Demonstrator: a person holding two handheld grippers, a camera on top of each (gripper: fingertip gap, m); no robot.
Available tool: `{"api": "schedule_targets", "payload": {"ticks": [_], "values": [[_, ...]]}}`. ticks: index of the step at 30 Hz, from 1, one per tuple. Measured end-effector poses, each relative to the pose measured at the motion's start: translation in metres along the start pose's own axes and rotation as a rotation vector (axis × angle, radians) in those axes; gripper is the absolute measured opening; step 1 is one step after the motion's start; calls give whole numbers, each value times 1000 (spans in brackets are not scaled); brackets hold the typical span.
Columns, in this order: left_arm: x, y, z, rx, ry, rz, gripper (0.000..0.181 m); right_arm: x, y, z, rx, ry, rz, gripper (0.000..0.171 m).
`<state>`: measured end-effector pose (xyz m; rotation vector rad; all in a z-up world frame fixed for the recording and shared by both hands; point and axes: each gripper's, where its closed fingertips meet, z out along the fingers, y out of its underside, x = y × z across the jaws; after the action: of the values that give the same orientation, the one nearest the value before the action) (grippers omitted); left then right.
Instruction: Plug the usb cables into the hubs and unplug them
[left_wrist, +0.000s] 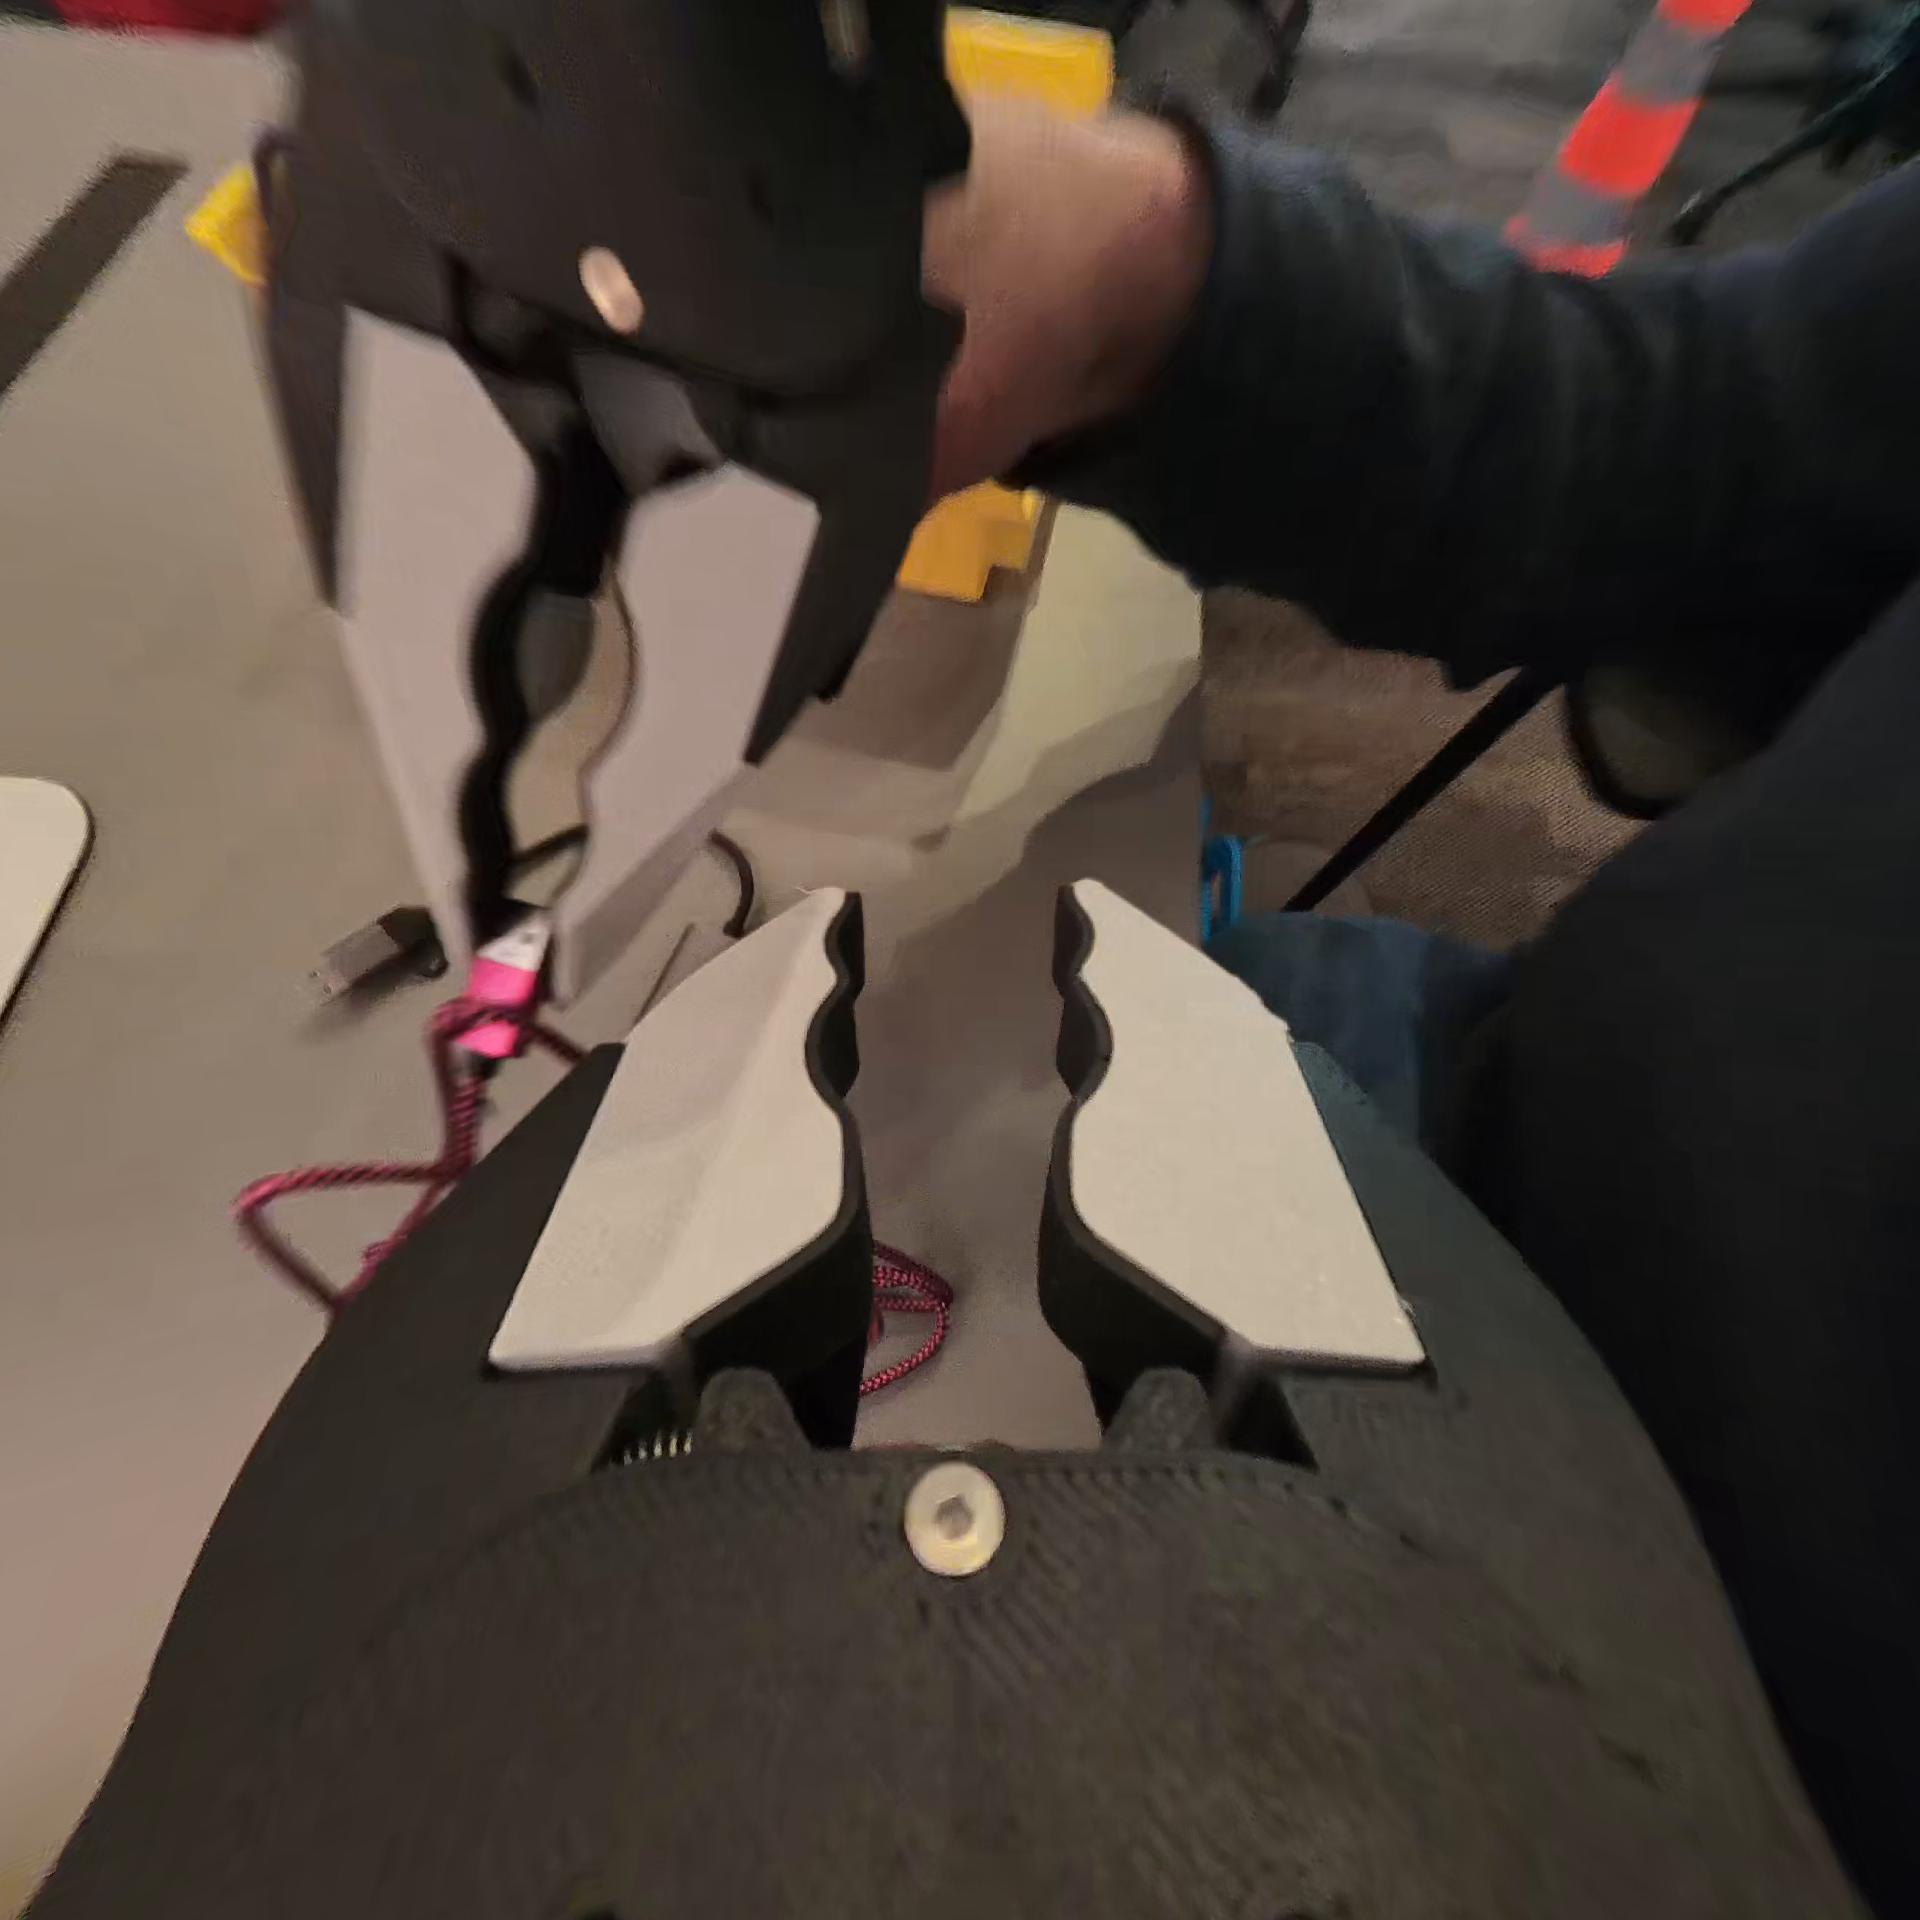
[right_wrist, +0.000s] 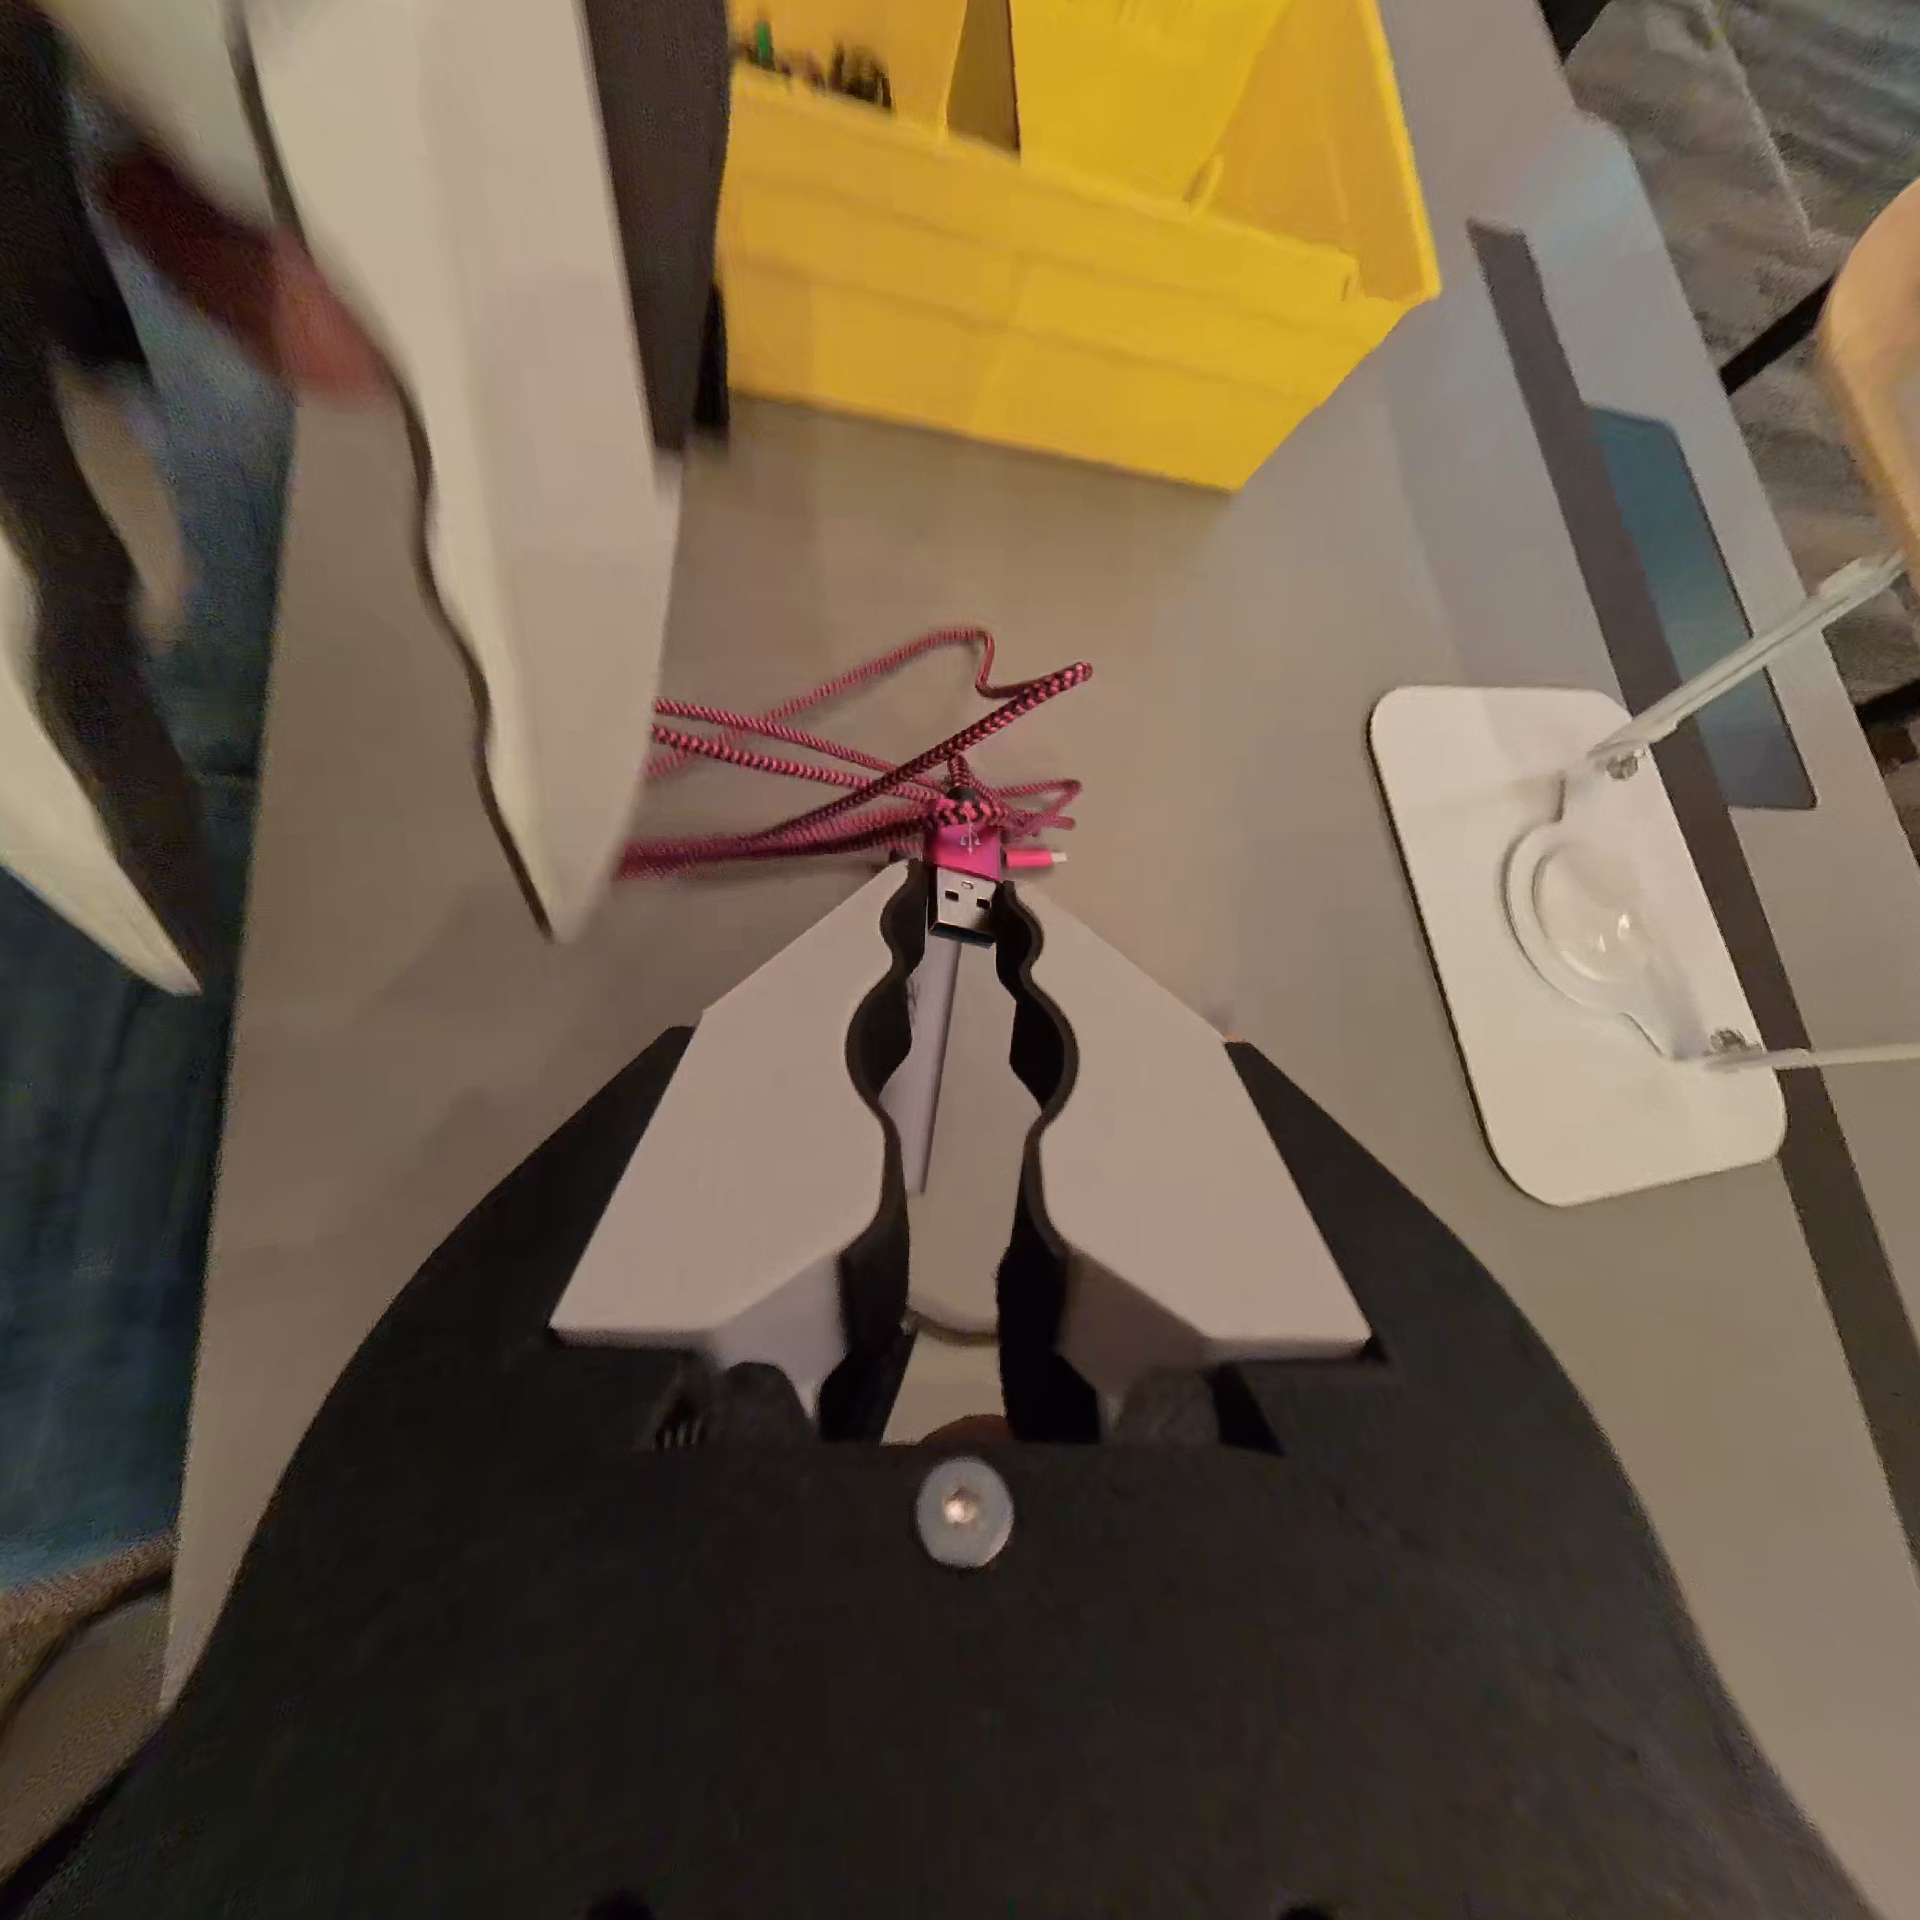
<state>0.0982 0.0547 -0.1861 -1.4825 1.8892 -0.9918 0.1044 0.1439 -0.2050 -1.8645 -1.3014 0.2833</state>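
My right gripper (right_wrist: 963, 894) is shut on a slim grey hub (right_wrist: 928, 1039) that shows edge-on in the gap between its fingers. The pink USB plug (right_wrist: 966, 842) sits at the hub's front end, just past the fingertips, with its metal end partly showing. Its pink-and-black braided cable (right_wrist: 831, 769) lies tangled on the grey table (right_wrist: 1143, 582). In the left wrist view the right gripper (left_wrist: 514, 935) points down at the table with the plug (left_wrist: 504, 982) at its tips. My left gripper (left_wrist: 956, 904) is open and empty, close beside it, above the cable (left_wrist: 343, 1184).
A yellow bin (right_wrist: 1039, 260) stands at the table's far side. A white pad with a clear stand (right_wrist: 1558, 935) lies to the right. A small black plug (left_wrist: 364, 956) lies next to the right gripper's tips. A person's hand and dark sleeve (left_wrist: 1351, 395) hold the right gripper. The small black plug (left_wrist: 364, 956) lies some 15 centimetres from my right tips, 25 centimetres from my left tips.
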Motion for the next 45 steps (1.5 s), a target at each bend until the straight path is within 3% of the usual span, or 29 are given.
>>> {"api": "schedule_targets", "payload": {"ticks": [2,5,10,13,15,17,19,24,29,35,45], "values": [[-5,18,26,-69,-47,-35,39,1,-14,-8,92,-23,46,10],[-21,28,42,0,-119,-180,52,-1,-20,-18,151,-40,69,10],[-61,20,11,149,-325,-265,61,-1,-9,-26,170,-31,99,10],[-74,20,-5,205,-375,-296,55,0,-10,-30,211,-33,109,10],[-84,16,-18,266,-438,-283,66,0,-11,-32,242,-50,128,10],[-85,6,-31,357,-449,-242,63,-2,-12,-33,272,-72,137,10],[-82,-4,-36,425,-417,-202,62,-6,-15,-32,305,-105,146,10],[-62,-12,-24,453,-186,-174,38,-18,-32,-36,452,-189,123,10],[-56,-14,-25,565,1,-269,23,-18,-39,-39,581,-203,123,10],[-55,-18,-33,677,82,-325,14,-18,-39,-37,650,-210,127,10],[-56,-20,-32,724,93,-325,14,-17,-38,-38,692,-200,129,10]]}}
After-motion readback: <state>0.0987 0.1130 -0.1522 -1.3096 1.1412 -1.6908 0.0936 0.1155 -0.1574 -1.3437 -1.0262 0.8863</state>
